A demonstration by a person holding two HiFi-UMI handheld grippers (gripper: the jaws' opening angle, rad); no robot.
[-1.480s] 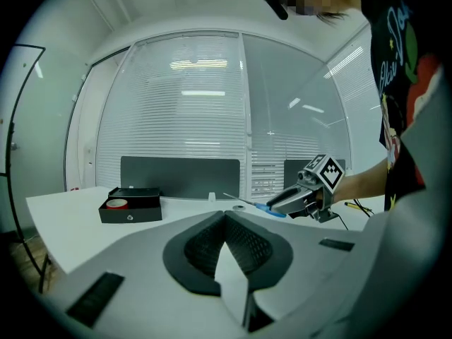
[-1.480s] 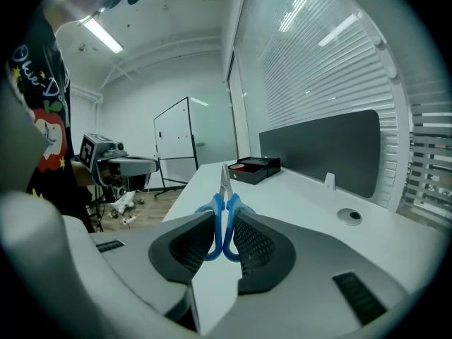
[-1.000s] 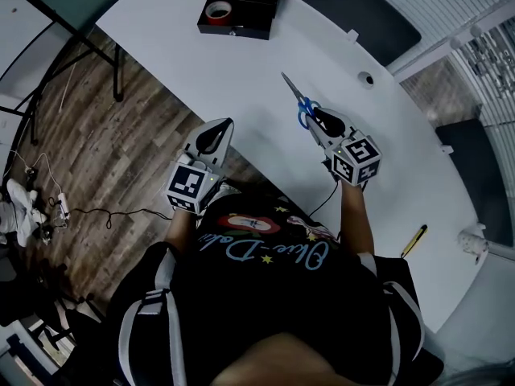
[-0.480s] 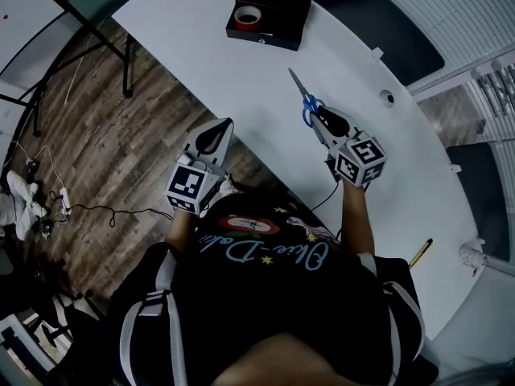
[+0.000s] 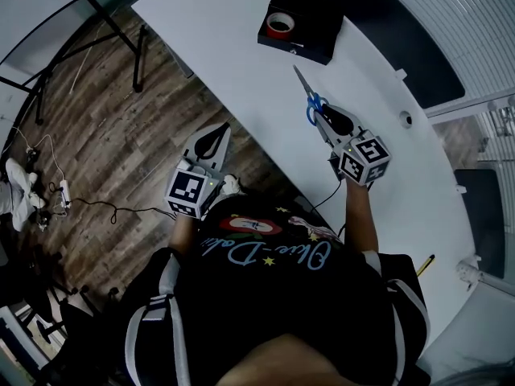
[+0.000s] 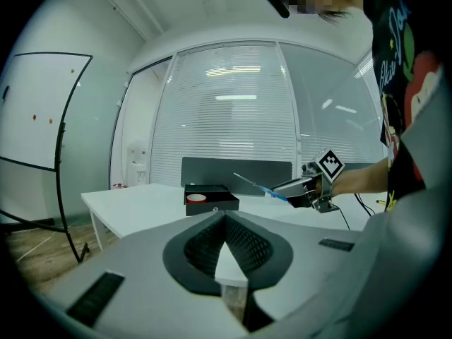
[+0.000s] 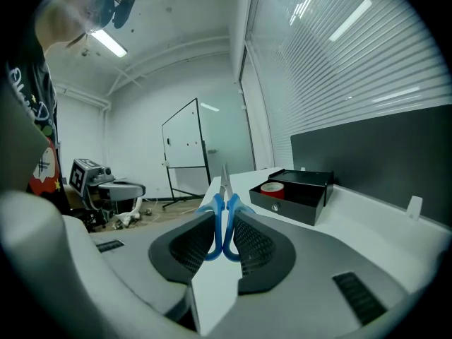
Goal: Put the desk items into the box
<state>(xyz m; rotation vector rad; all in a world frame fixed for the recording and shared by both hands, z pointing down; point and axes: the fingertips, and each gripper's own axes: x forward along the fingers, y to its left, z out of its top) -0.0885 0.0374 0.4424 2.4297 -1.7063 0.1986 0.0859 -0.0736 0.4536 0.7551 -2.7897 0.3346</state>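
A white curved surface (image 5: pixel 241 71) is stretching over a wood-plank floor (image 5: pixel 105 135), with slatted window blinds (image 5: pixel 459 30) running behind it. Near its far end an open black rectangular box (image 5: pixel 318 34) is sitting, with a red roll of tape (image 5: pixel 279 24) lying inside. The right tool (image 5: pixel 320 117) is clamping a pair of blue-handled steel scissors (image 5: pixel 308 101) by the handles, above the surface's middle. The blades are pointing along the surface toward the box, which is lying well ahead. The left tool (image 5: pixel 224 129), jaws together with nothing between them, is hanging beyond the surface's near edge, over the floor. The right tool is the nearer to the box, so the coming move is probably a carry forward along the scissors' long axis.
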